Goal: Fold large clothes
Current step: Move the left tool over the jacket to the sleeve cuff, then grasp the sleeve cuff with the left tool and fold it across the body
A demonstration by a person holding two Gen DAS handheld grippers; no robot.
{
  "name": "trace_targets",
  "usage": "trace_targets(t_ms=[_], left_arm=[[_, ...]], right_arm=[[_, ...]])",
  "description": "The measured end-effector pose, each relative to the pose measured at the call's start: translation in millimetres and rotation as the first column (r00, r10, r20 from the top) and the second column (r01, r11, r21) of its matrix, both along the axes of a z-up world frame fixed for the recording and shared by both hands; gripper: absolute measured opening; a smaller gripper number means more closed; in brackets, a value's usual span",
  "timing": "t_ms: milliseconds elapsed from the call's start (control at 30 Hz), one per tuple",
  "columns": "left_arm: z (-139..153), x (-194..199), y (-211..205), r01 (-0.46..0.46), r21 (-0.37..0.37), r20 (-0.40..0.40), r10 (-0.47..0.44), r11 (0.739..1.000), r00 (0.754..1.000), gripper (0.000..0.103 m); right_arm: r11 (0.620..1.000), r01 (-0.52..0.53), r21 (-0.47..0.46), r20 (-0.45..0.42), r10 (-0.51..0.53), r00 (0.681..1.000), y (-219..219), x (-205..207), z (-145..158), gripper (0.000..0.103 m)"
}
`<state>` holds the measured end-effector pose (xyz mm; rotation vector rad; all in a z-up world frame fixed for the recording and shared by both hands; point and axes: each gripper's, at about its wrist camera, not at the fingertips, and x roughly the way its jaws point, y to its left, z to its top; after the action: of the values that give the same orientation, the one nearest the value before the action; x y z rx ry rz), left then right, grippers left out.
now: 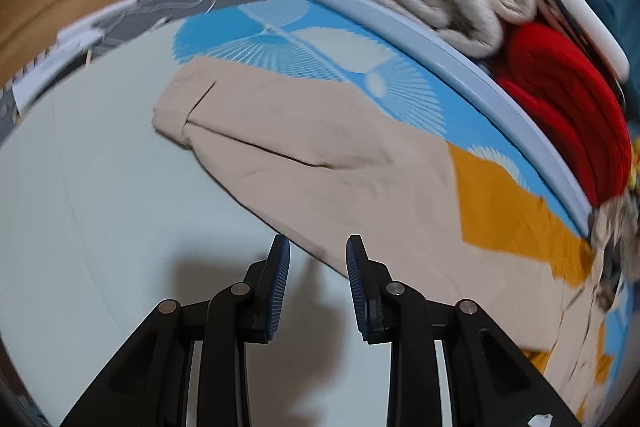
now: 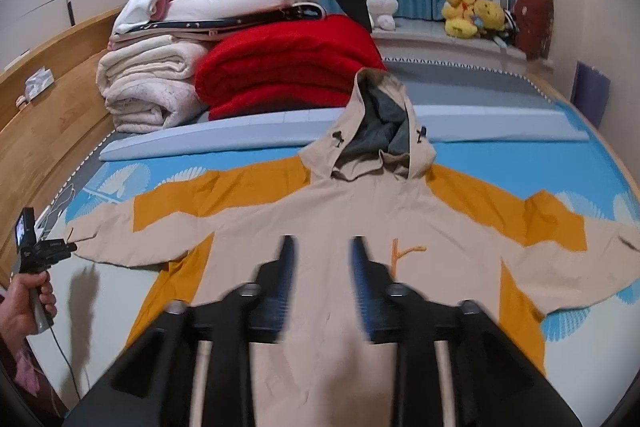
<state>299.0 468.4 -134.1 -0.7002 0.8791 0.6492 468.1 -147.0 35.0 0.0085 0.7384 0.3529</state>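
A beige hooded jacket (image 2: pixel 360 211) with orange panels lies spread flat, front up, on the bed, sleeves stretched out to both sides and the hood (image 2: pixel 380 131) pointing away. My right gripper (image 2: pixel 322 241) hovers over the jacket's chest, open, with only cloth showing behind the gap. In the left wrist view the jacket's left sleeve (image 1: pixel 320 131) runs diagonally, its cuff (image 1: pixel 180 107) at the upper left. My left gripper (image 1: pixel 318 243) hangs just above that sleeve's near edge, open and holding nothing. A hand (image 2: pixel 28 299) grips that gripper's handle at the far left of the right wrist view.
Folded cream blankets (image 2: pixel 148 83) and a red one (image 2: pixel 288 67) are stacked at the head of the bed behind a pale blue foam strip (image 2: pixel 240 135). A wooden bed frame (image 2: pixel 48 131) runs along the left. Plush toys (image 2: pixel 472 13) sit on the sill by the blue curtain.
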Motion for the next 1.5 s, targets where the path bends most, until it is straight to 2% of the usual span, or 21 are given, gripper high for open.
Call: trace_targets(t_ms=[167, 333, 633, 733, 800, 900, 933, 1067, 1167, 1233, 1300, 1333, 1400, 1433, 1467, 1500], left_arm=[[-23, -4, 31, -0.091, -0.083, 0.013, 0.093, 0.992, 0.996, 0.032], [-44, -9, 53, -0.165, -0.155, 0.010, 0.169, 0.974, 0.986, 0.032], [-47, -1, 64, -0.192, -0.152, 0.025, 0.198, 0.969, 0.980, 0.032], [-47, 1, 64, -0.190, -0.131, 0.021, 0.194, 0.973, 0.981, 0.026], [-47, 3, 64, -0.181, -0.129, 0.022, 0.185, 0.975, 0.982, 0.003], [-33, 8, 56, -0.191, -0.073, 0.033, 0.193, 0.979, 0.981, 0.000], [-23, 14, 50, -0.183, -0.033, 0.036, 0.184, 0.983, 0.982, 0.000], [22, 41, 12, -0.104, 0.086, 0.093, 0.096, 0.991, 0.991, 0.000], [61, 68, -38, 0.004, 0.153, 0.158, -0.028, 0.988, 0.987, 0.000], [90, 86, -88, 0.116, 0.198, 0.203, -0.157, 0.973, 0.967, 0.000], [110, 97, -135, 0.218, 0.221, 0.236, -0.269, 0.951, 0.934, 0.000], [123, 106, -175, 0.309, 0.232, 0.255, -0.364, 0.922, 0.896, 0.000], [135, 114, -230, 0.427, 0.246, 0.270, -0.484, 0.870, 0.832, 0.000], [138, 118, -264, 0.500, 0.251, 0.271, -0.556, 0.829, 0.786, 0.000], [137, 123, -300, 0.586, 0.241, 0.263, -0.633, 0.774, 0.728, 0.000], [133, 127, -326, 0.646, 0.224, 0.255, -0.684, 0.729, 0.683, 0.001]], right_arm=[[1.000, -0.011, -0.025, -0.032, 0.010, 0.999, 6, 8, -14, 0.042], [0.998, -0.038, -0.044, -0.082, 0.034, 0.996, 12, 17, -30, 0.042], [0.997, -0.037, -0.065, -0.138, 0.028, 0.990, 12, 24, -49, 0.042], [0.998, -0.032, -0.061, -0.152, 0.023, 0.988, 9, 25, -52, 0.041], [0.998, -0.030, -0.058, -0.154, 0.021, 0.988, 7, 26, -52, 0.040], [0.998, -0.025, -0.060, -0.153, 0.015, 0.988, 3, 27, -49, 0.022], [0.998, -0.024, -0.058, -0.154, 0.015, 0.988, 2, 27, -49, 0.012], [0.999, -0.013, -0.052, -0.154, 0.005, 0.988, -3, 26, -45, 0.009], [0.998, -0.007, -0.067, -0.176, -0.005, 0.984, -9, 26, -47, 0.011], [0.998, 0.003, -0.058, -0.200, -0.015, 0.980, -16, 26, -49, 0.011], [0.998, 0.015, -0.053, -0.215, -0.026, 0.976, -24, 28, -51, 0.012], [0.998, 0.023, -0.052, -0.221, -0.034, 0.975, -28, 29, -51, 0.013], [0.998, 0.043, -0.042, -0.232, -0.051, 0.971, -37, 30, -52, 0.014], [0.998, 0.055, -0.031, -0.241, -0.061, 0.969, -42, 31, -51, 0.014], [0.998, 0.064, -0.023, -0.248, -0.067, 0.966, -46, 32, -52, 0.014], [0.997, 0.072, -0.016, -0.252, -0.073, 0.965, -49, 33, -51, 0.014]])
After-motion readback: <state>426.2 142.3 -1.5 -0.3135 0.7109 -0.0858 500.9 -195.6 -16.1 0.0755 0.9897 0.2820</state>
